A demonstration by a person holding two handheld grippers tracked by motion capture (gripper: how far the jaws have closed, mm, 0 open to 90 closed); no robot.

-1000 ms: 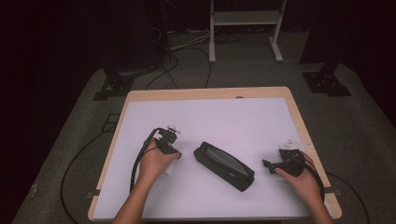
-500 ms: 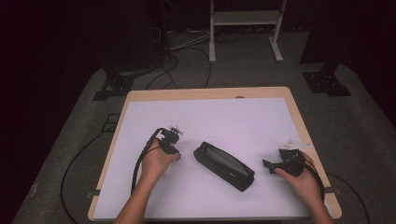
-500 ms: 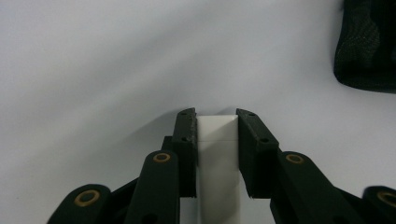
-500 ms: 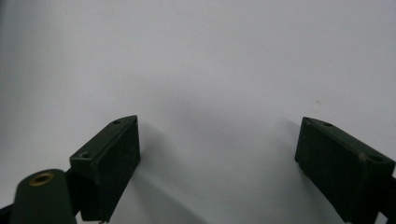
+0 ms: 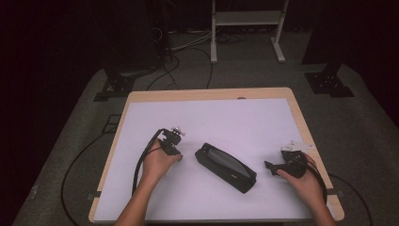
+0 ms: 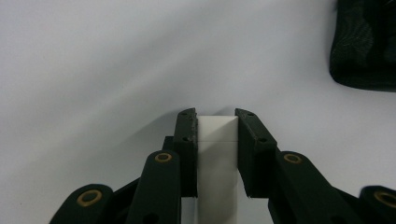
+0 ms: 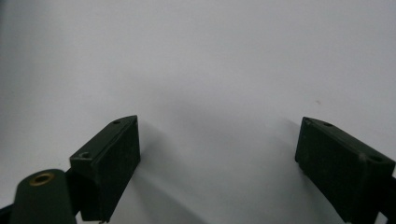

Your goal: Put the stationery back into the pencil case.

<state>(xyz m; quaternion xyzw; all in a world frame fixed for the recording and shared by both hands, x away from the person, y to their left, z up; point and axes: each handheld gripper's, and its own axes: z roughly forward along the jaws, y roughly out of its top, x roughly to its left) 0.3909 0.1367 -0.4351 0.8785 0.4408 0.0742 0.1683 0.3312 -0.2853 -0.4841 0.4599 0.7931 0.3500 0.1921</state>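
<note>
Left tool (image 6: 217, 135) clamped on a small white rectangular block (image 6: 216, 140) just above the white tabletop (image 5: 226, 117), left of the long black pouch (image 5: 226, 167); right tool (image 7: 217, 158) wide open, empty.

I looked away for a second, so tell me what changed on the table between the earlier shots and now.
The left gripper has just been closing its jaws and now clamps a white block. The black case, the right gripper with its jaws open, and both hands stayed where they were.
</note>
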